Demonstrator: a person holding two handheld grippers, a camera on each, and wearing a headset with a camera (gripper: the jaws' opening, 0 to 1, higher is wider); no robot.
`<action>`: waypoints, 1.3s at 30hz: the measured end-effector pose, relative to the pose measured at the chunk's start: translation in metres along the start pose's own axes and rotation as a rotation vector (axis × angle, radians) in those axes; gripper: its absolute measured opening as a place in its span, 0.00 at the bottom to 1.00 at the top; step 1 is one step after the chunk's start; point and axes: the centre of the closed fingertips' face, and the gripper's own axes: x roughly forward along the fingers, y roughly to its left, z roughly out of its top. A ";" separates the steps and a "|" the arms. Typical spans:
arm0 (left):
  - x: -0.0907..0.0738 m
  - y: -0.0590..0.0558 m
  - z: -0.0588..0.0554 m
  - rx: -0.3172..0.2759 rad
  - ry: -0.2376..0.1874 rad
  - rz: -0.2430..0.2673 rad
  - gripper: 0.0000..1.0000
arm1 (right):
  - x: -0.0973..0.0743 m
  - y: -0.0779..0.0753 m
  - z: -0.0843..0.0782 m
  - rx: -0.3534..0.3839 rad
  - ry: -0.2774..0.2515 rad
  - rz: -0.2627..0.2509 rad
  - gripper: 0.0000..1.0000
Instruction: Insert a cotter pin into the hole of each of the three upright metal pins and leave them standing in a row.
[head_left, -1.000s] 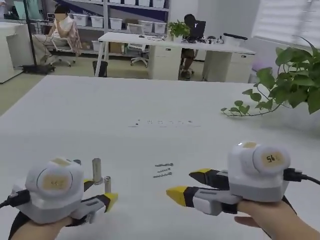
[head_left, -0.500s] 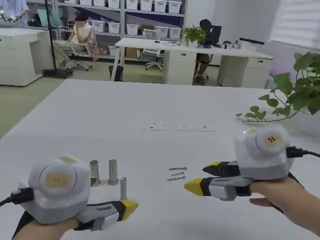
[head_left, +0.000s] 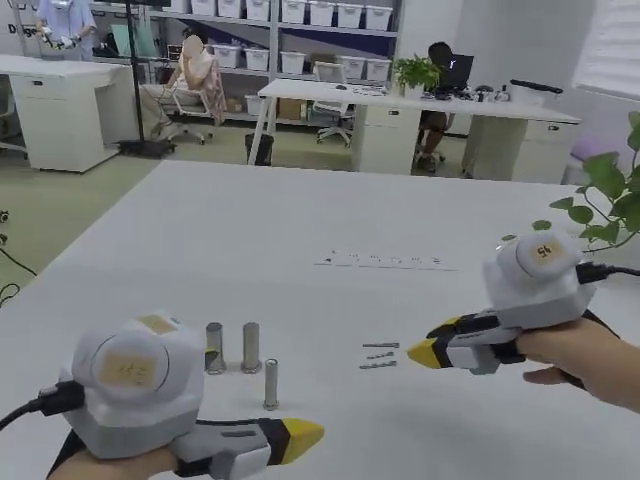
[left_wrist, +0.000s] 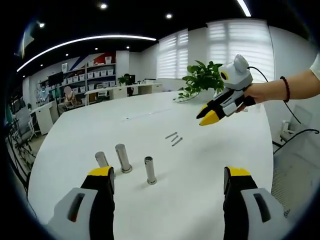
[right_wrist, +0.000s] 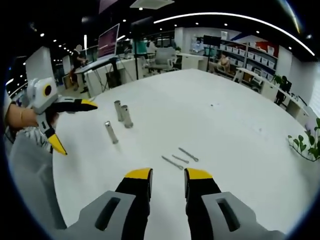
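— So, where do your grippers stand?

— My left gripper (left_wrist: 167, 172) is spread wide and empty. It hangs near the three upright metal pins (head_left: 251, 347) without touching them. My right gripper (right_wrist: 168, 175) is narrowed to a slim gap with nothing in it. Its tips are just beside the three cotter pins (head_left: 378, 355), which lie flat on the white table (head_left: 300, 230).

— And the task?

— I'd judge it not begun. No cotter pin sits in any hole that I can see, so all three insertions remain. The metal pins stand, but two are side by side and the third is out in front, so the row needs tidying too.

— Anything changed over the last second?

— My view has swung, so discount that. Measured against the parts, the left gripper has backed off the front one. The right has closed down and drawn level with the cotter pins. The parts haven't moved.
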 end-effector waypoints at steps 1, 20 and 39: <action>0.000 0.000 0.000 -0.002 0.000 0.000 0.93 | 0.002 -0.001 0.001 -0.008 0.001 0.003 0.27; -0.005 0.003 -0.004 0.035 0.018 0.005 0.95 | 0.055 -0.021 -0.009 -0.164 0.117 0.044 0.18; -0.012 -0.005 -0.008 0.033 0.013 0.002 0.88 | 0.072 -0.016 -0.022 -0.346 0.277 0.131 0.16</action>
